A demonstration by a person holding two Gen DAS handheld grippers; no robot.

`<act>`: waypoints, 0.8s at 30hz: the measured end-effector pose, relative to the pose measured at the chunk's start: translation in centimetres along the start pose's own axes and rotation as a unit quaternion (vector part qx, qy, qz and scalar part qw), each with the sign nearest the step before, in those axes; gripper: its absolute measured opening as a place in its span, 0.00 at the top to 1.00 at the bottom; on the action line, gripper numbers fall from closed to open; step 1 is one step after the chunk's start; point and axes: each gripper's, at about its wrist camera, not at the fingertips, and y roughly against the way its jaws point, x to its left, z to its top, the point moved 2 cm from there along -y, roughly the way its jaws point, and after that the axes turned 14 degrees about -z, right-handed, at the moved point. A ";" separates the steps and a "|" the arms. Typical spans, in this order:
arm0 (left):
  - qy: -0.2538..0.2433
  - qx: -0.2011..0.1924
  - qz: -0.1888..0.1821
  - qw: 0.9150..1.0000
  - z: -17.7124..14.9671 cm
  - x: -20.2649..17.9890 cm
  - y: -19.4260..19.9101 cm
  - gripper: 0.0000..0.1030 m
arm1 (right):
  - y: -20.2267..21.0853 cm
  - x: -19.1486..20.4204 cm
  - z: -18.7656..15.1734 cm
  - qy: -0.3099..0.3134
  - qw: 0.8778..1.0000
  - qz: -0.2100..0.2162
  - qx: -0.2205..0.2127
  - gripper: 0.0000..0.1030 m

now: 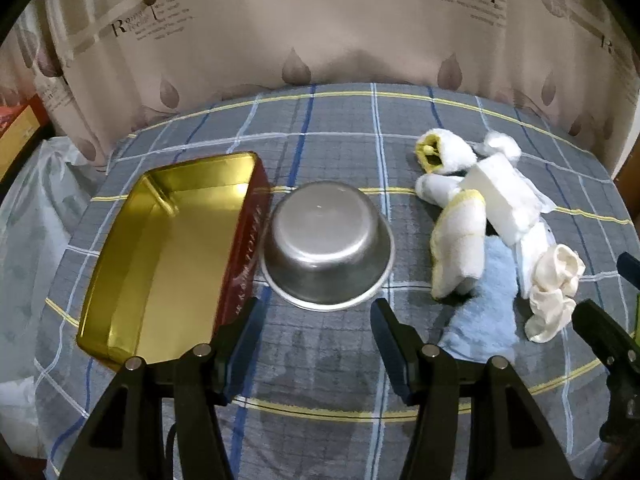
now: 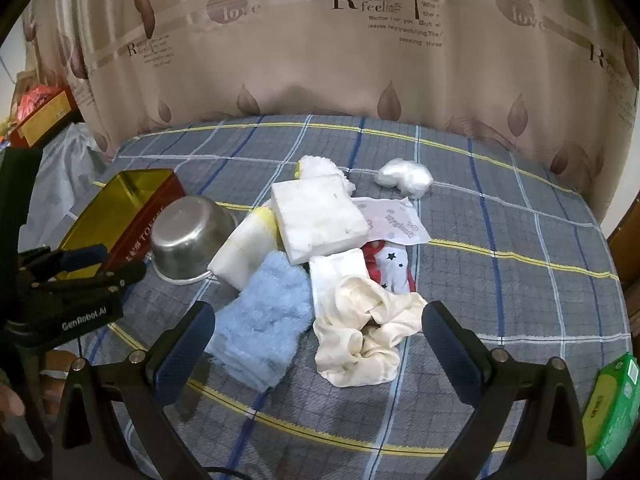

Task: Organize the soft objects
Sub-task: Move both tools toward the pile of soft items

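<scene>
Soft objects: a loose heap (image 2: 320, 264) on the plaid cloth, to the right of the metal bowl, none of them in the tin.
Blue towel: my nearest piece, a fluffy light blue towel (image 2: 264, 320) at the front left of the heap, just ahead of my right tongs.
Cream cloth: a crumpled cream cloth (image 2: 368, 340) beside the blue towel, lying ahead of the gap between my right fingers, not touched.
White foam block: a thick white block (image 2: 320, 220) on top of the heap, leaning on a rolled white cloth with yellow edging (image 2: 244, 252).
Other pieces: a star-printed red and white fabric (image 2: 392, 264) under the cream cloth; a printed paper sheet (image 2: 396, 220) behind it; a clear crumpled plastic bag (image 2: 406, 176) apart at the back.
Metal bowl: upside down (image 1: 326, 248), just beside the tin's red wall.
Tin: a rectangular tin (image 1: 168, 256), gold inside and red outside, nothing in it, left of the bowl.
Left tongs: my left gripper (image 1: 316, 320) is spread wide, tilted down toward the bare cloth in front of the bowl, holding nothing.
Right tongs: my right gripper (image 2: 320, 344) stands fully apart, tilted down over the near edge of the heap, nothing between the pads.
Table cover: grey-blue plaid cloth (image 2: 500, 280) with a leaf-print curtain (image 2: 320, 60) behind.
Green packet: at the far right edge (image 2: 614, 404), well apart from the heap.
</scene>
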 end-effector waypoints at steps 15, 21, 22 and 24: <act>-0.004 0.015 -0.007 1.000 -0.3 -0.6 -0.1 0.44 | -0.1 0.2 -0.1 -0.002 1.000 -0.001 0.000 0.01; 0.008 0.015 -0.007 1.000 -0.2 -0.3 0.0 0.44 | -0.2 0.1 -0.3 -0.001 1.000 -0.002 0.001 0.01; 0.008 0.015 -0.003 1.000 -0.2 -0.2 0.0 0.44 | -0.2 0.0 -0.2 -0.003 1.000 -0.003 0.001 0.01; 0.008 0.017 0.001 1.000 -0.2 -0.2 -0.1 0.44 | -0.2 0.0 -0.2 -0.003 1.000 -0.001 0.001 0.01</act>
